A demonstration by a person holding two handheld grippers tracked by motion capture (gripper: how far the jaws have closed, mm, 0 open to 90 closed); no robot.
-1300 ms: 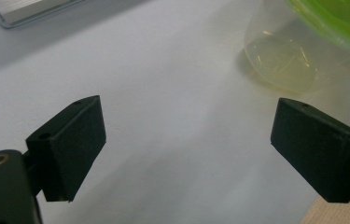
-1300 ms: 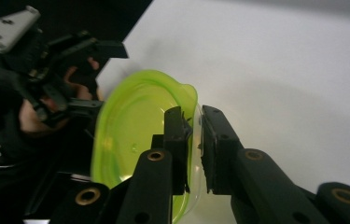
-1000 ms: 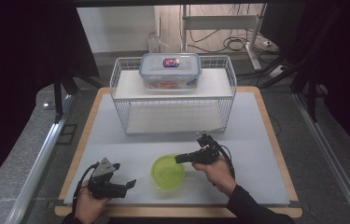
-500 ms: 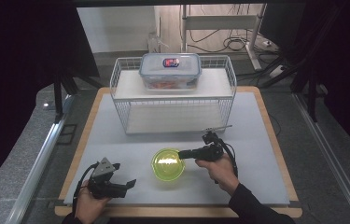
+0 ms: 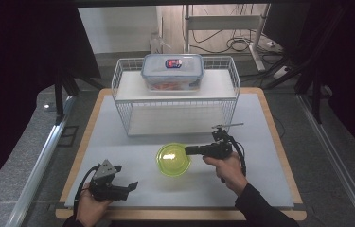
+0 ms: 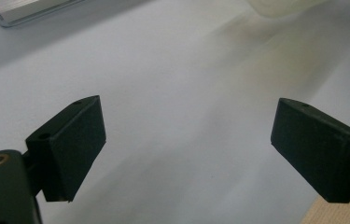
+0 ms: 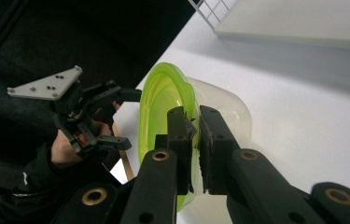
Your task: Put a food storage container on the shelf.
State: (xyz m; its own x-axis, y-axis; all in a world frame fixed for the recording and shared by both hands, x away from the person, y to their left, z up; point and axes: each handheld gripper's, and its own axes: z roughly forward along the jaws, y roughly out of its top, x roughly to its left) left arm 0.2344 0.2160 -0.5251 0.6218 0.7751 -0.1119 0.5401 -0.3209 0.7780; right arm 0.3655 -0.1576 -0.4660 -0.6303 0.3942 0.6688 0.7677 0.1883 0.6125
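Note:
A bright green bowl [image 5: 173, 159] hangs just above the white mat, in front of the wire rack. My right gripper [image 5: 188, 151] comes in from the right and is shut on the bowl's rim. In the right gripper view the bowl [image 7: 158, 102] is tipped on its side, its rim pinched between the two black jaws of my right gripper [image 7: 197, 116]. My left gripper [image 5: 130, 187] rests low at the mat's front left, jaws wide apart. Between the jaws of my left gripper [image 6: 186, 149] lies only bare mat. My left gripper [image 7: 130, 119] also appears beyond the bowl.
A white wire rack [image 5: 175, 101] stands at the back of the mat. On its top shelf sits a clear lidded food container [image 5: 172, 71]. The white mat [image 5: 118, 151] lies on a wooden-edged table [image 5: 279, 142], with dark floor and cables around it.
My right gripper has risen and moved a little toward the rack, carrying the green bowl with it. The left gripper has stayed where it was.

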